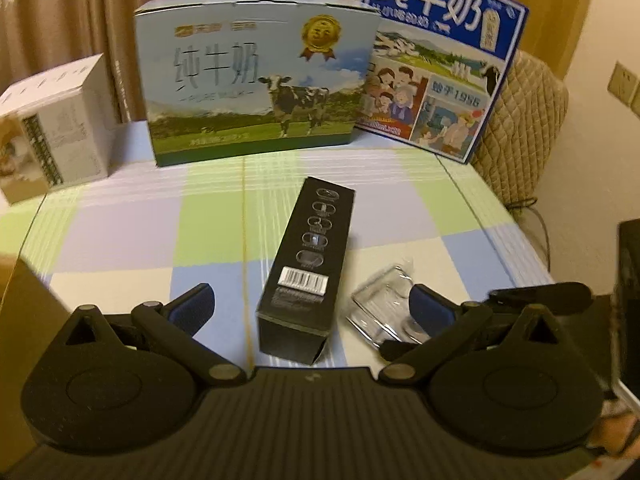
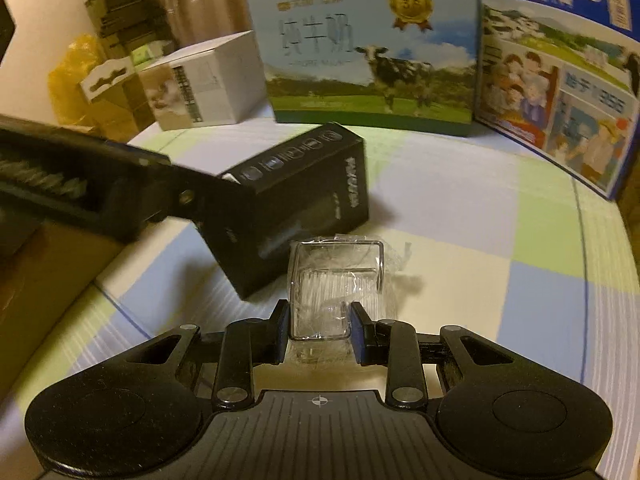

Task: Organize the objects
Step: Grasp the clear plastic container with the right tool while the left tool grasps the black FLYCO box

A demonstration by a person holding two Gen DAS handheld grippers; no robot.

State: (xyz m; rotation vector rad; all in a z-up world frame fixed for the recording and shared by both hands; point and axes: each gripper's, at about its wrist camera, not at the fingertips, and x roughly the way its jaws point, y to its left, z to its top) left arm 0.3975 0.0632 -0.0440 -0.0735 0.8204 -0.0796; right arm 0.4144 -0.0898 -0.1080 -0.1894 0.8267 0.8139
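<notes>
A long black box point(image 1: 302, 266) with a barcode label lies on the checked tablecloth, its near end between my left gripper's point(image 1: 310, 304) wide-open fingers, not touched. A clear plastic case point(image 1: 380, 306) lies just right of the box, against the left gripper's right finger. In the right wrist view my right gripper point(image 2: 320, 330) is shut on the near end of the clear case point(image 2: 338, 280). The black box point(image 2: 296, 200) lies beyond it to the left, and the left gripper's finger point(image 2: 120, 176) reaches in over the box's left end.
Two milk cartons point(image 1: 256, 80) point(image 1: 440, 76) stand at the back of the table, a white box point(image 1: 52, 128) at the back left. A padded chair point(image 1: 528, 128) stands at the right. A brown cardboard box point(image 2: 44, 280) sits at the left edge. Bags and clutter point(image 2: 80, 72) lie beyond.
</notes>
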